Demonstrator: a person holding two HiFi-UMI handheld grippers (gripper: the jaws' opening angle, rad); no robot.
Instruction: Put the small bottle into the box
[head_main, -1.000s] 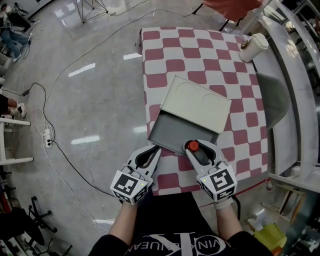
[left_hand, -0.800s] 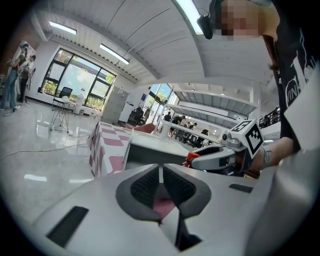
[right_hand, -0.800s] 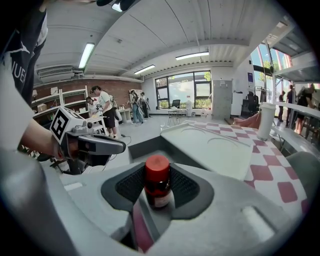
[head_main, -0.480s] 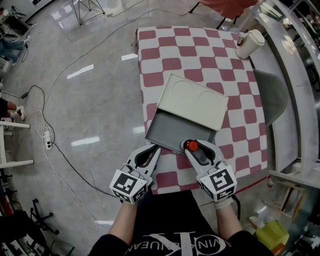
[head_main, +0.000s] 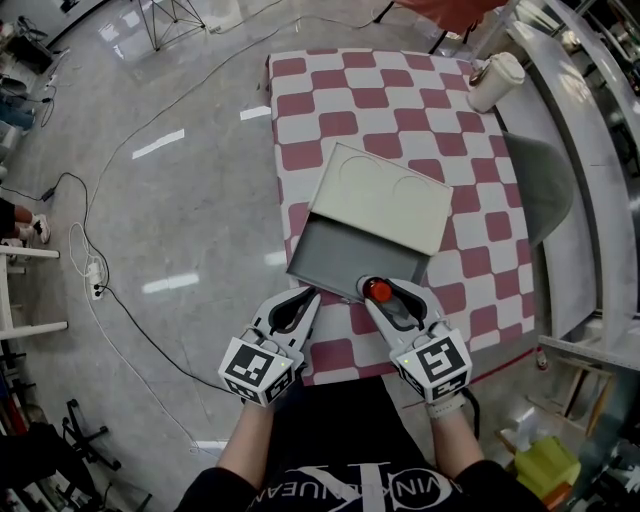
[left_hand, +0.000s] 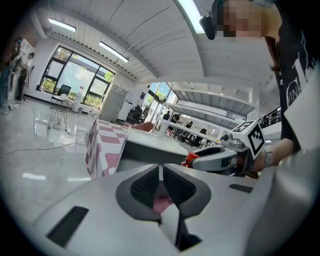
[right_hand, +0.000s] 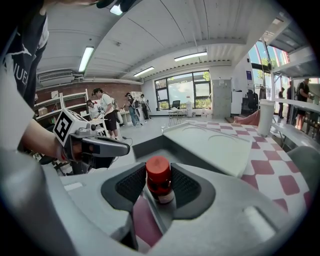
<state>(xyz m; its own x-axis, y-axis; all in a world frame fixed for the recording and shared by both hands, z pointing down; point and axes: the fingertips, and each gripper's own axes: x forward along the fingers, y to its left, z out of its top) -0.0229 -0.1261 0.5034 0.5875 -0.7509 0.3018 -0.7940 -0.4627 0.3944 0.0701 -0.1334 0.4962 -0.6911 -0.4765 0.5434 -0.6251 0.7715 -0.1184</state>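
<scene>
At lower centre, right gripper clamps the small bottle, body hidden from above, at the box edge; left gripper closed, empty.

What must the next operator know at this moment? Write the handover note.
Right gripper: shut on the small bottle, red cap up, held at the near rim of the box.
Left gripper: shut, empty, by the box's near left corner.
Box: open on the checkered table, with the lid lying over its far part.
Done: bottle picked up and brought to the box.
Left: carry it over the opening, lower it in, release.
</scene>
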